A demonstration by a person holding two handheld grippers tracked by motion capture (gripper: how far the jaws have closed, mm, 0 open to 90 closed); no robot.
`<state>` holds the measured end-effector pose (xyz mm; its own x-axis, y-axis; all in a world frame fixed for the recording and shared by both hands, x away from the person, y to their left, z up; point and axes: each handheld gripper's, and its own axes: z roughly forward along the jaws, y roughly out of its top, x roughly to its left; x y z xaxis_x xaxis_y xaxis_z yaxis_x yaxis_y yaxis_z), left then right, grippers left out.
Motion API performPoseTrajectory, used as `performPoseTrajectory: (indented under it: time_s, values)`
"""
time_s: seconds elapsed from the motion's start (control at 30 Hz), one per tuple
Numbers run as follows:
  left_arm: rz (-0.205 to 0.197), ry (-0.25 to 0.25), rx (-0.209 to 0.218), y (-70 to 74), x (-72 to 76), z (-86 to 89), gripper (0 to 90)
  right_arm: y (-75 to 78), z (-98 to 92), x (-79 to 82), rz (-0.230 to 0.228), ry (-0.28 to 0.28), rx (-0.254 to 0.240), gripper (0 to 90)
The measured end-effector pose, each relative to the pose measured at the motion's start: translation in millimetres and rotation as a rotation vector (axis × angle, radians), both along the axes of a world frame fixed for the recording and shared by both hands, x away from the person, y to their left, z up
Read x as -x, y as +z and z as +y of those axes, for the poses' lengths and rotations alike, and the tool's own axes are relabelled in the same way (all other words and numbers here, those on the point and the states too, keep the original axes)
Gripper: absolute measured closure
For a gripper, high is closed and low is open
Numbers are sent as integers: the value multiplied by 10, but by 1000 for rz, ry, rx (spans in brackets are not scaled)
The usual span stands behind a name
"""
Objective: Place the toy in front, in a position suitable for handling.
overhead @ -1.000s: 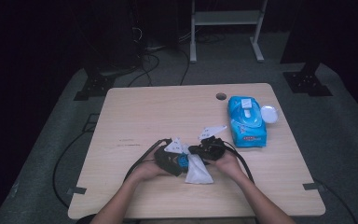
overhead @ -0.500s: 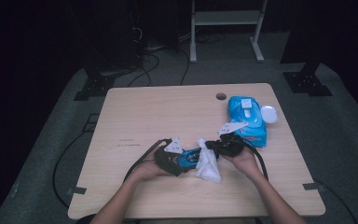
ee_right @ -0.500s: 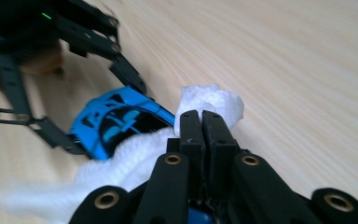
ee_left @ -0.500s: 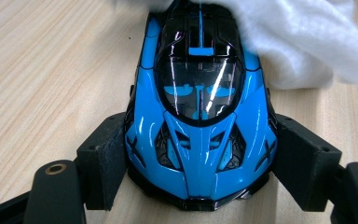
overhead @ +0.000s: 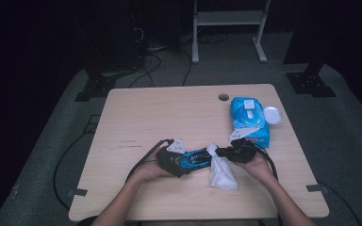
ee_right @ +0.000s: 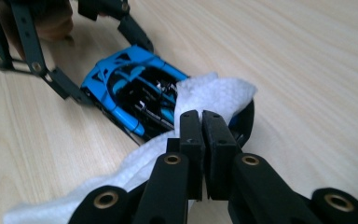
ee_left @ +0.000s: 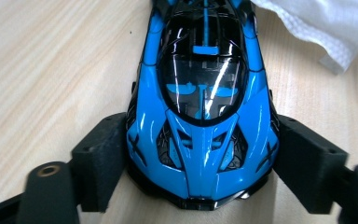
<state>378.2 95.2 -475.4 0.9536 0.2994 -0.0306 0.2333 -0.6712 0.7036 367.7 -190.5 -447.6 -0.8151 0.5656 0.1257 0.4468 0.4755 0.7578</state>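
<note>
**Car held, wipe pinched at its far end**

The blue toy car lies on the table, well in from the near edge. The left gripper holds it by the nose: in the left gripper view the two black pads sit against the car's flanks, one on each side, and these jaws have just been opening a little with the car between them. The right gripper has its jaws together, clamped on a white wipe that drapes from the car's far end toward the near edge.

Open room — bare wood stretches behind the car to the far edge and to the left of it. Right of the car, just beyond the right gripper, lies a blue wipe pack near the right edge, with a white lid beside it.

The right gripper view shows the wipe lying over the car's tail; the left gripper view shows the windscreen and the wipe's corner past the roof.
</note>
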Motion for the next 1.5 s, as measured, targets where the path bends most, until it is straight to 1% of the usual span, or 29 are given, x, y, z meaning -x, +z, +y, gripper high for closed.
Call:
performPoseTrajectory:
  time_s: [0.07, 0.1, 0.13, 0.2, 0.23, 0.27, 0.33, 0.4, 0.43, 0.47, 0.53, 0.57, 0.67, 0.7, 0.8, 0.87, 1.0, 1.03, 1.1, 1.13, 1.17, 1.27, 1.3, 1.33, 1.37, 1.4, 1.5]
  values:
    - [21, 2, 30, 32, -24, 46, 204, -23, -17, 14, 1, 0, -10, 866]
    - [42, 11, 61, 45, -35, 68, 200, -17, -27, 20, 5, 0, -9, 866]
    - [56, 17, 79, 62, -50, 93, 198, -15, -41, 20, 0, 7, -5, 866]
    - [73, 28, 105, 79, -71, 132, 197, -8, -59, 28, 4, 16, -3, 865]
    - [82, 30, 111, 84, -78, 146, 196, -6, -67, 29, 6, 20, -4, 865]
    - [104, 34, 129, 83, -91, 162, 197, -5, -74, 28, 5, 23, -2, 865]
    - [142, 53, 151, 68, -108, 168, 208, -5, -80, 31, 9, 25, -4, 865]
    - [167, 61, 154, 41, -126, 165, 236, -16, -83, 27, 6, 33, -4, 864]
    - [178, 64, 150, 29, -135, 163, 239, -18, -80, 30, 3, 36, -1, 863]
    - [194, 70, 160, 15, -141, 159, 239, -18, -80, 29, 1, 39, 1, 863]
    - [211, 87, 167, 25, -155, 176, 254, -20, -84, 39, -5, 45, 2, 863]
    - [218, 94, 163, 23, -160, 184, 261, -26, -91, 46, -6, 48, -1, 862]
    - [259, 100, 165, -6, -181, 207, 259, -45, -113, 67, -13, 56, -12, 862]
    - [265, 105, 172, -11, -184, 208, 259, -49, -120, 75, -18, 60, -14, 863]
    - [279, 118, 179, -12, -190, 205, 262, -61, -128, 100, -35, 68, -13, 863]
    - [278, 123, 183, -15, -185, 201, 263, -71, -131, 121, -51, 72, -13, 865]
    - [273, 126, 169, -2, -173, 196, 274, -89, -143, 166, -79, 76, -14, 867]
    - [269, 120, 165, -1, -168, 198, 289, -96, -150, 177, -87, 75, -15, 868]
    - [236, 105, 140, 8, -130, 184, 309, -105, -167, 196, -95, 73, -21, 868]
    - [212, 93, 117, 17, -115, 178, 328, -108, -176, 205, -100, 71, -21, 868]
    - [204, 92, 108, 22, -100, 168, 344, -110, -187, 214, -103, 69, -20, 868]
    - [214, 99, 113, 21, -105, 166, 359, -124, -210, 238, -111, 66, -31, 870]
    - [223, 99, 119, 22, -120, 168, 359, -124, -211, 242, -111, 68, -30, 870]
    - [240, 108, 131, 23, -140, 172, 357, -122, -209, 243, -112, 70, -27, 870]
    - [257, 118, 146, 21, -154, 173, 347, -121, -207, 242, -112, 73, -24, 869]
    - [263, 123, 158, 22, -178, 168, 335, -123, -205, 239, -111, 77, -25, 869]
    - [274, 133, 172, 30, -214, 134, 304, -123, -205, 228, -105, 82, -30, 869]
